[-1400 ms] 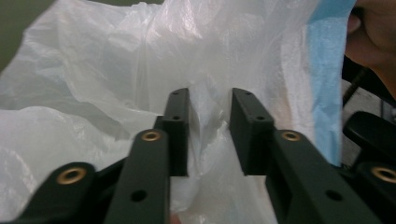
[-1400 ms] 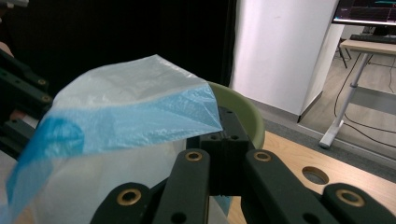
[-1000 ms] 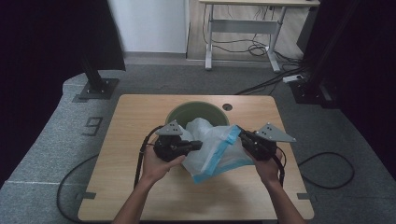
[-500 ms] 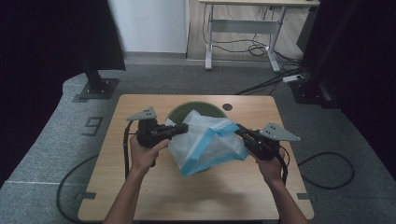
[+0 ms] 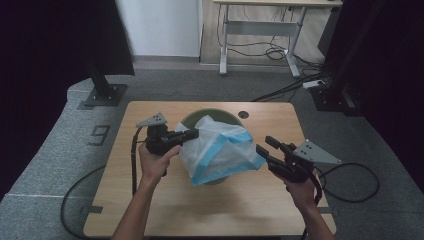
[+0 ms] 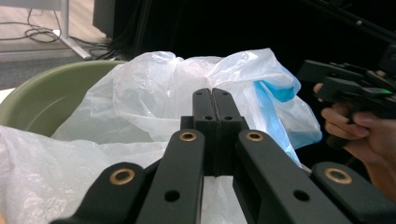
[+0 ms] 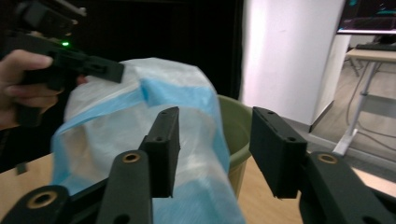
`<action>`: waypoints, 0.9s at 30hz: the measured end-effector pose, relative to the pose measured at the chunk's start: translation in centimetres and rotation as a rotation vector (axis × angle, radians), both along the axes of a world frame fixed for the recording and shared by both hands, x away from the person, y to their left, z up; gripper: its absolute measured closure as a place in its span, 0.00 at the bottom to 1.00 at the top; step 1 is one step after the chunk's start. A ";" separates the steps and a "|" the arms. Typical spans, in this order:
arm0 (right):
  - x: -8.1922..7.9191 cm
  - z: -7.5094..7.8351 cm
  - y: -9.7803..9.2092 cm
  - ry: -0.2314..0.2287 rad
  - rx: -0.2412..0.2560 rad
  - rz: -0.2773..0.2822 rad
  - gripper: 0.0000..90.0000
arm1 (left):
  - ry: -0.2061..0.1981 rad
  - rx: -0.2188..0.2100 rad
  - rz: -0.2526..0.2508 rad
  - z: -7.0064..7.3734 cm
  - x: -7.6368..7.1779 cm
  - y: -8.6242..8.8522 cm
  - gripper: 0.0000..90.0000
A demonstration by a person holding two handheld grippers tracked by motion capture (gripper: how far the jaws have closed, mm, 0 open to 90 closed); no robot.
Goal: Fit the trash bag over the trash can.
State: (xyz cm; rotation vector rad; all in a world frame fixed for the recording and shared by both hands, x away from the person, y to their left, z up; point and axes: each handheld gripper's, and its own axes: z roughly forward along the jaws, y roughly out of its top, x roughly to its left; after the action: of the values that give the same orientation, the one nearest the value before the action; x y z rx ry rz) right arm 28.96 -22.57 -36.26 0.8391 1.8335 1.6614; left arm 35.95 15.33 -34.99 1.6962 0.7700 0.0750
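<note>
The plastic bag point(image 5: 218, 148) hangs over the green bin point(image 5: 200, 118) in the middle of the table point(image 5: 165, 205). It looks thin, light and floppy, so it may slip and crumple. The blue edge point(image 7: 180, 95) seems the best place to grab. The left gripper point(image 5: 191, 134) has its jaws pressed together on the bag's white side. The right gripper point(image 5: 264, 149) has its jaws wide apart with nothing in them, right by the bag's blue corner. The bin's rim could catch the bag.

Light wooden table point(image 5: 165, 200), green bin point(image 5: 192, 119) standing on it.
</note>
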 end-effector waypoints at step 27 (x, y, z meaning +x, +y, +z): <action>-2.5 -4.3 2.3 0.046 -0.182 0.107 0.98 | -0.036 -0.073 0.095 0.2 -0.2 1.6 1.00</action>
State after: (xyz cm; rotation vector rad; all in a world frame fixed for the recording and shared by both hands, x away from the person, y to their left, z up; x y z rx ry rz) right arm 26.42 -20.31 -40.55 0.7178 2.0579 1.5203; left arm 35.76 16.93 -34.74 1.5849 0.8171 0.1413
